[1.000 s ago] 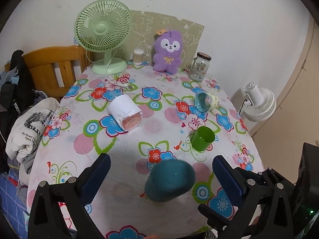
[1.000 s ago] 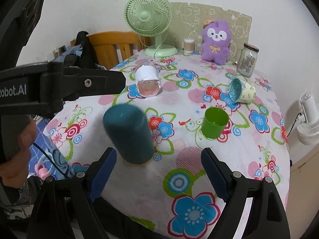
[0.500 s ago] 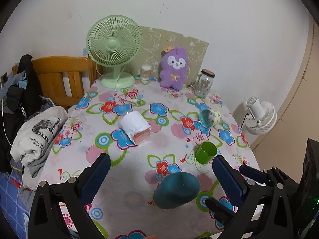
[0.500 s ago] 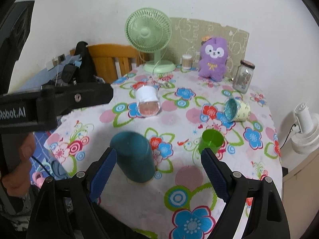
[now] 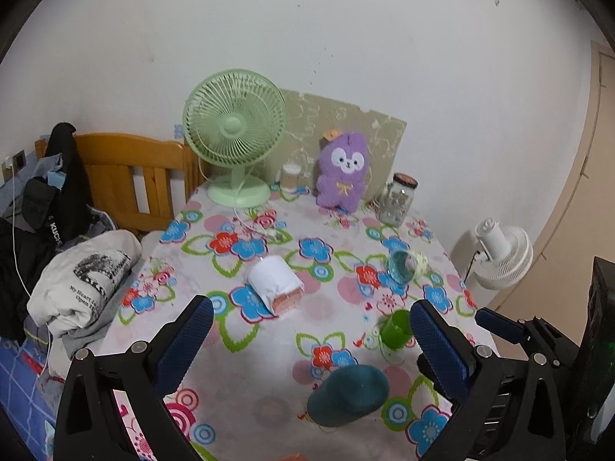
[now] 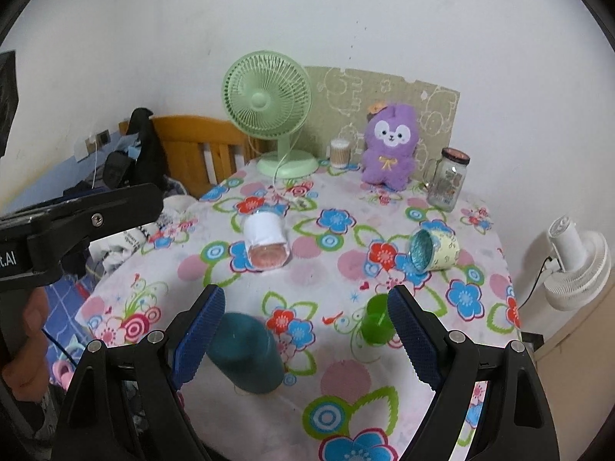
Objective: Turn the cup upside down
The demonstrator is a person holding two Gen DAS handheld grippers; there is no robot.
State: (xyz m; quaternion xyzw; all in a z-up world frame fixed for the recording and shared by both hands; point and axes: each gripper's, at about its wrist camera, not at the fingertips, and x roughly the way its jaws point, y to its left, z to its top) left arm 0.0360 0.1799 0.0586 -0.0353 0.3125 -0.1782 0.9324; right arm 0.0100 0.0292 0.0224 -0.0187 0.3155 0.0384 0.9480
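A dark teal cup point(image 5: 348, 393) stands upside down near the table's front edge; it also shows in the right wrist view point(image 6: 246, 353). A green cup point(image 5: 396, 331) stands upright, mouth up, to its right point(image 6: 378, 320). A white cup point(image 5: 275, 282) point(image 6: 265, 240) and a pale yellow cup with a teal inside point(image 5: 405, 267) point(image 6: 434, 249) lie on their sides farther back. My left gripper point(image 5: 305, 345) is open and empty above the front of the table. My right gripper point(image 6: 305, 336) is open and empty, its left finger beside the teal cup.
The round table has a flowered cloth point(image 6: 346, 384). At its back stand a green fan point(image 5: 234, 138), a purple plush toy point(image 5: 344, 171), a glass jar point(image 5: 398, 198) and a small swab pot point(image 5: 290, 176). A wooden chair point(image 5: 130, 176) with clothes is left; a white fan point(image 5: 503, 255) is right.
Both grippers have pulled back and up from the table, so the cups look smaller and lower. The teal cup stays upside down where it stood.
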